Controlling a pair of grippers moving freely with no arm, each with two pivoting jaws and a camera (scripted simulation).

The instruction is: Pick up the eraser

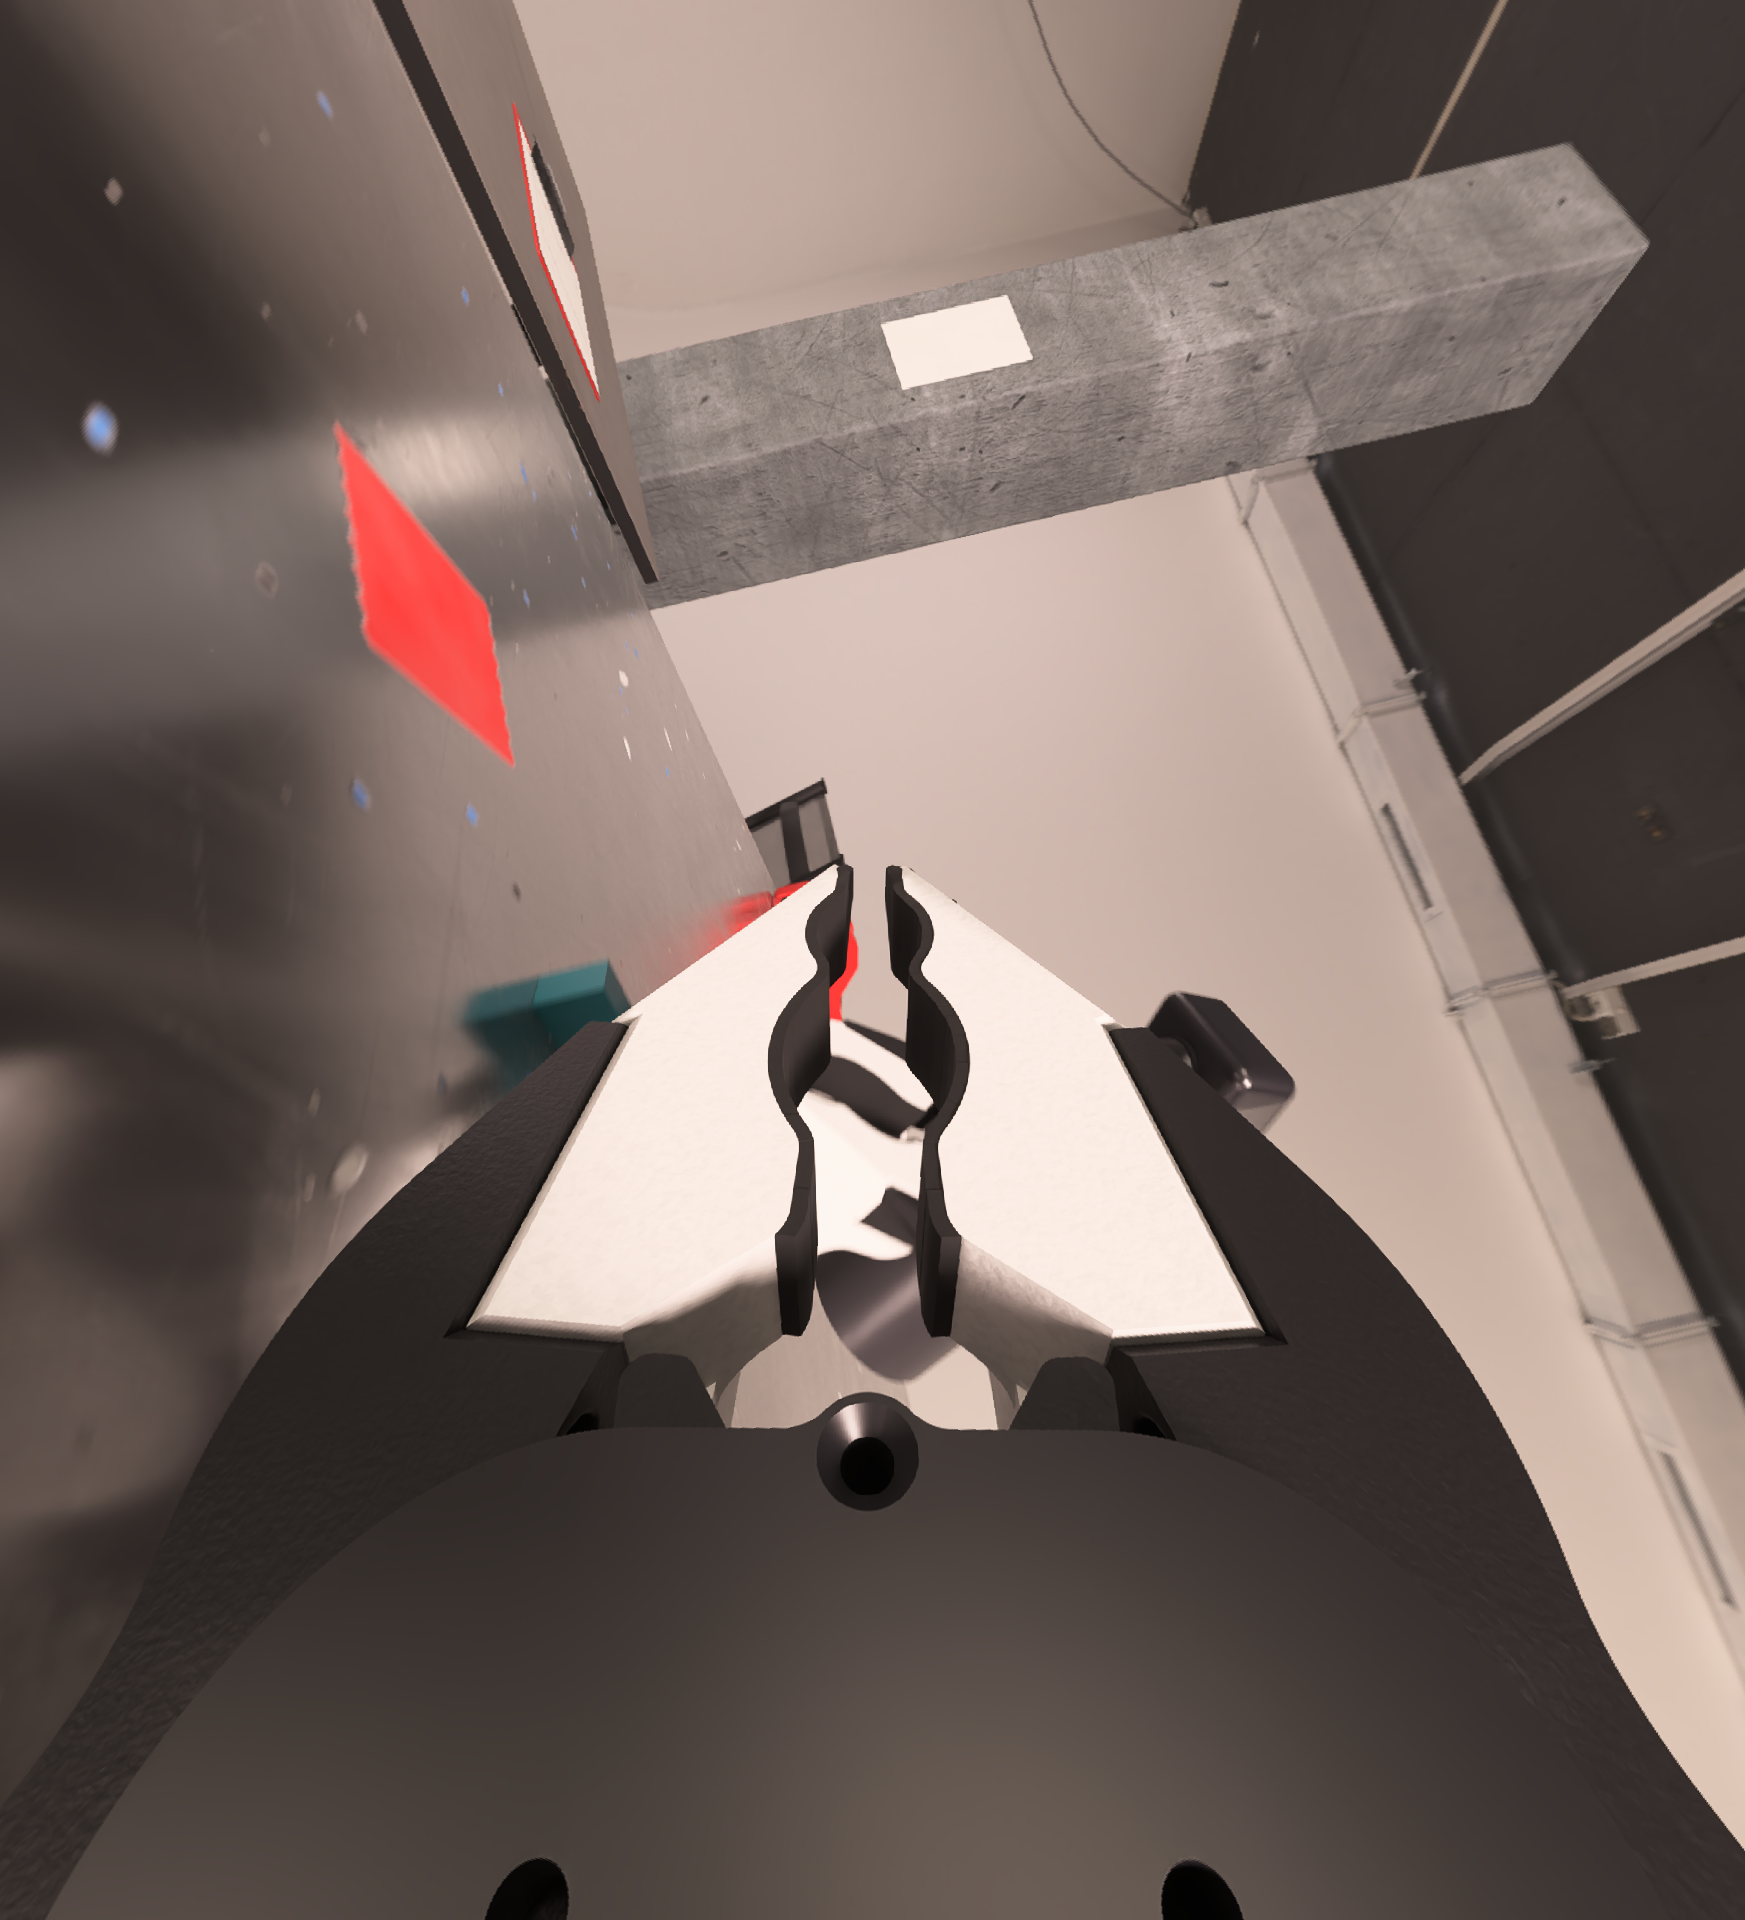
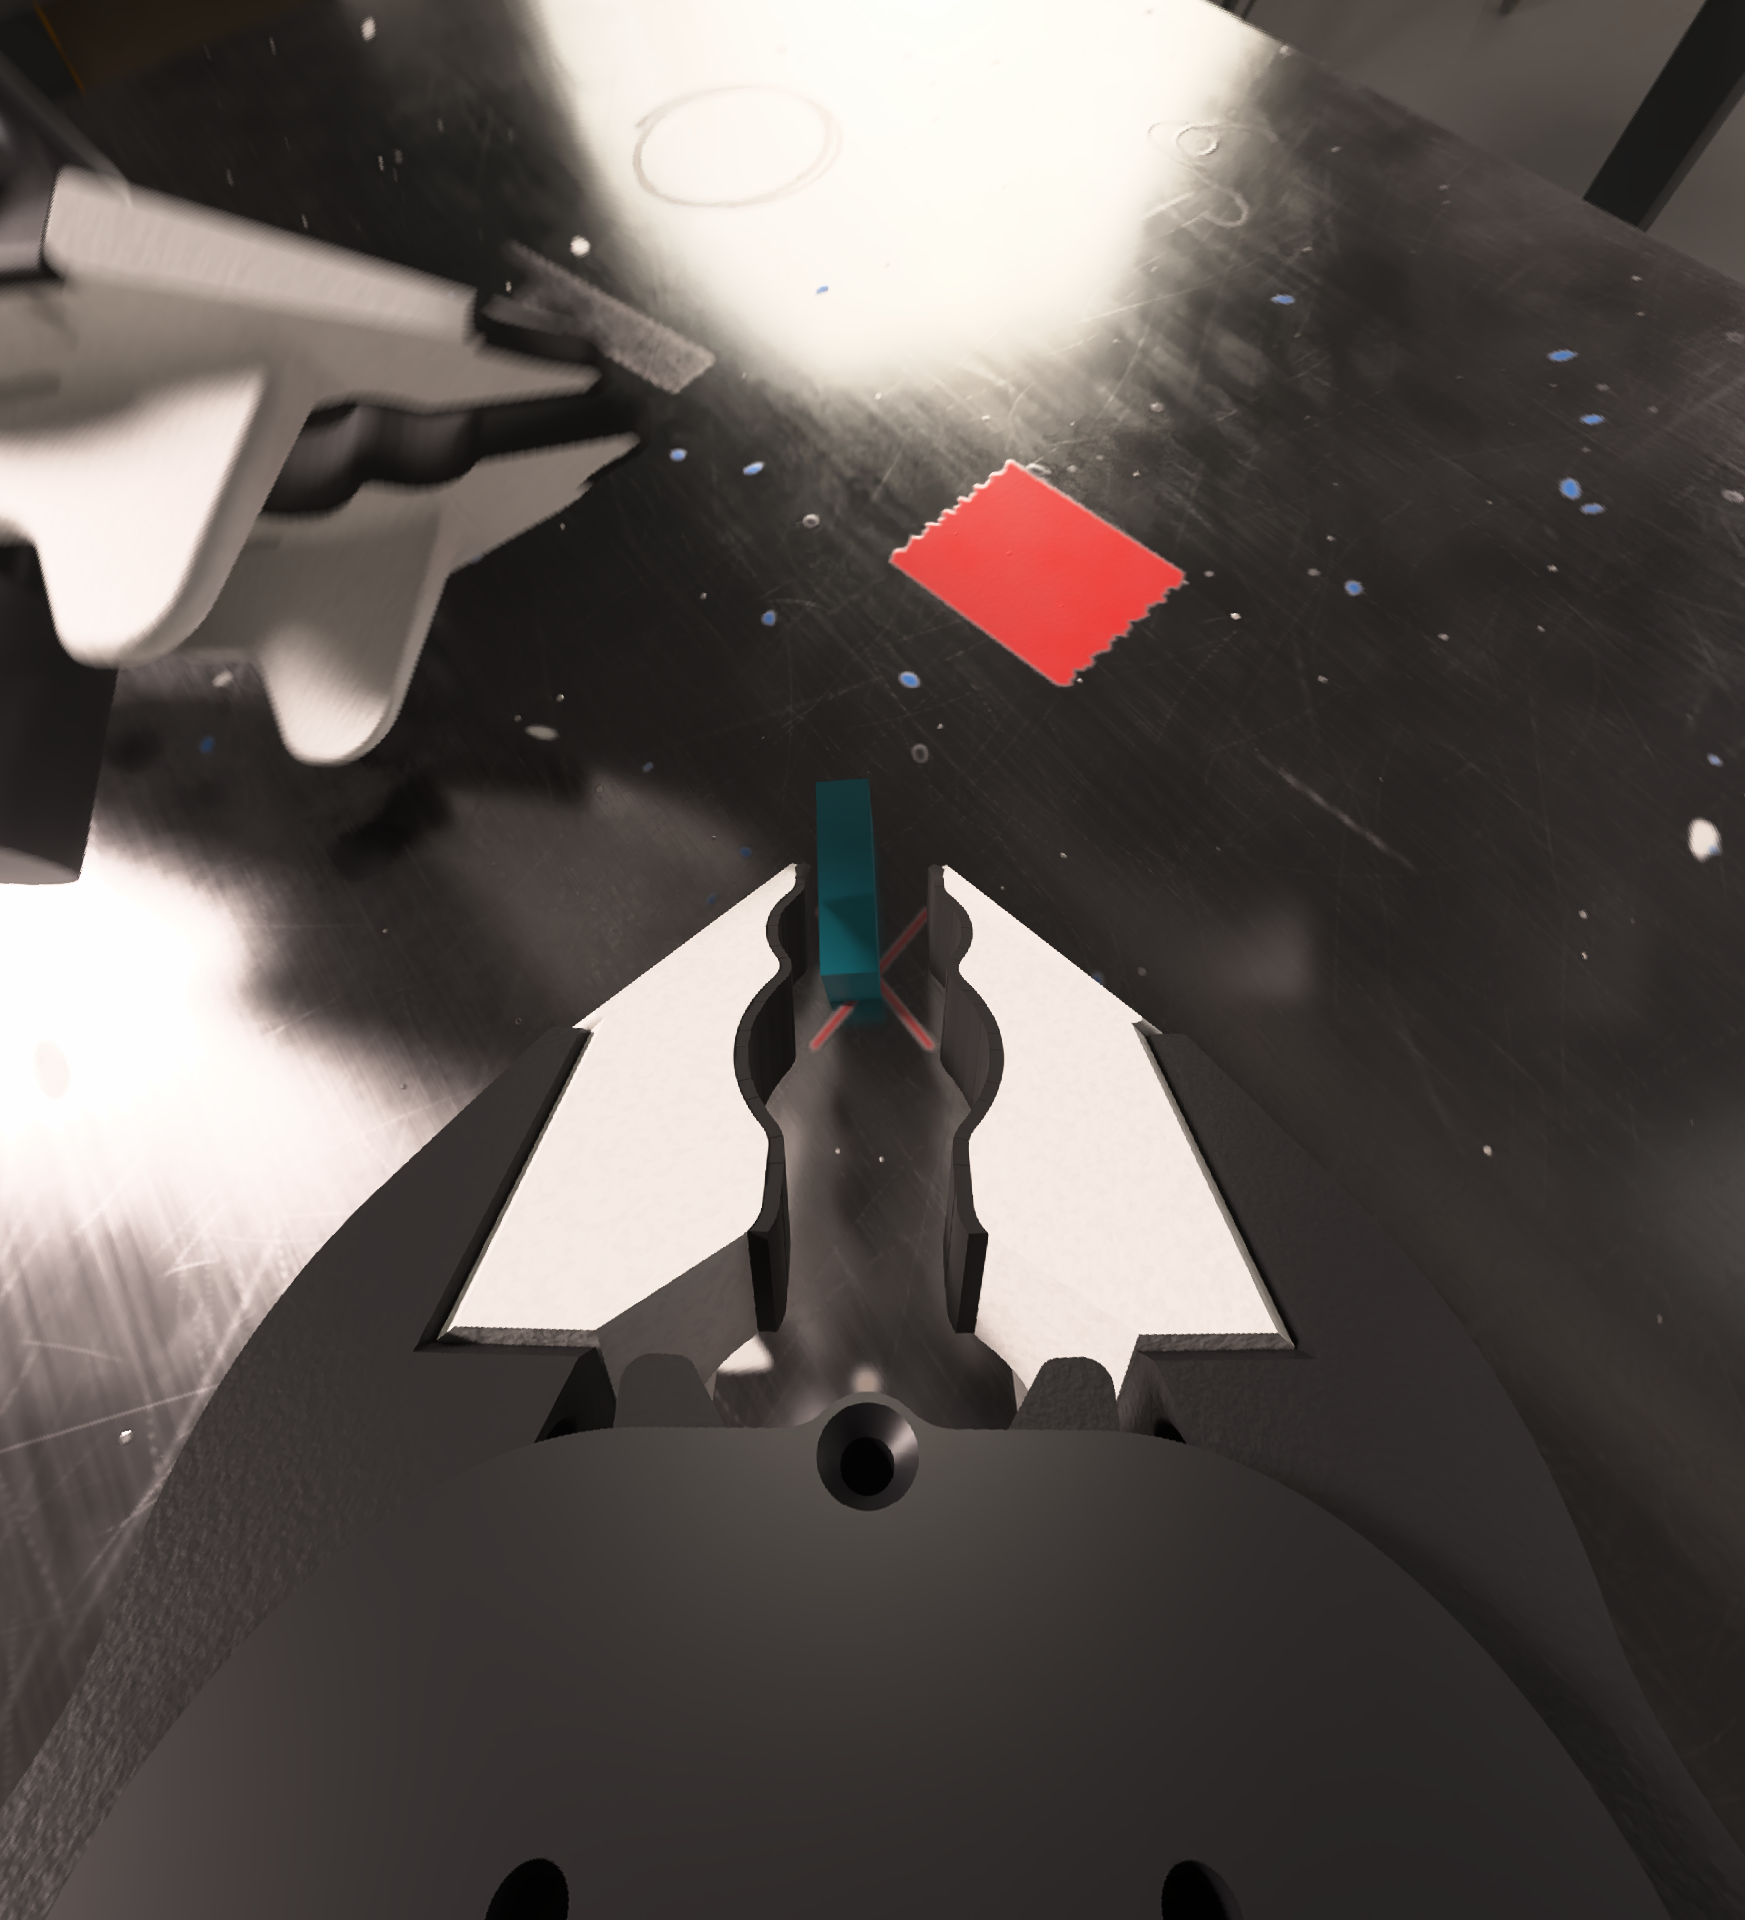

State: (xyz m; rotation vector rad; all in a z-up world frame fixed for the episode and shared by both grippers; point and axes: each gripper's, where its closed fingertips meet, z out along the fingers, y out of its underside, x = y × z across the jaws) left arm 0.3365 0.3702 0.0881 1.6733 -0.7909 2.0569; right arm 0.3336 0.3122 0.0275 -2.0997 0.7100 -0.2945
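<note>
The eraser (image 2: 845, 894) is a small teal block lying on the dark scratched metal table (image 2: 1367, 831), over a thin red cross mark (image 2: 899, 940). My right gripper (image 2: 868, 883) is open, with its fingertips on either side of the eraser's near half and a gap on the right side. My left gripper (image 1: 870, 883) is shut and empty, and points along the table towards a wall. It shows in the right wrist view (image 2: 619, 416) at the upper left, well away from the eraser. The eraser also shows in the left wrist view (image 1: 546, 1013), to the left of the fingers.
A flat red patch (image 2: 1039, 571) lies on the table beyond the eraser, and shows in the left wrist view (image 1: 421, 603) too. Blue and white specks dot the tabletop. A grey concrete beam (image 1: 1107, 364) and pale walls stand beyond the table's edge.
</note>
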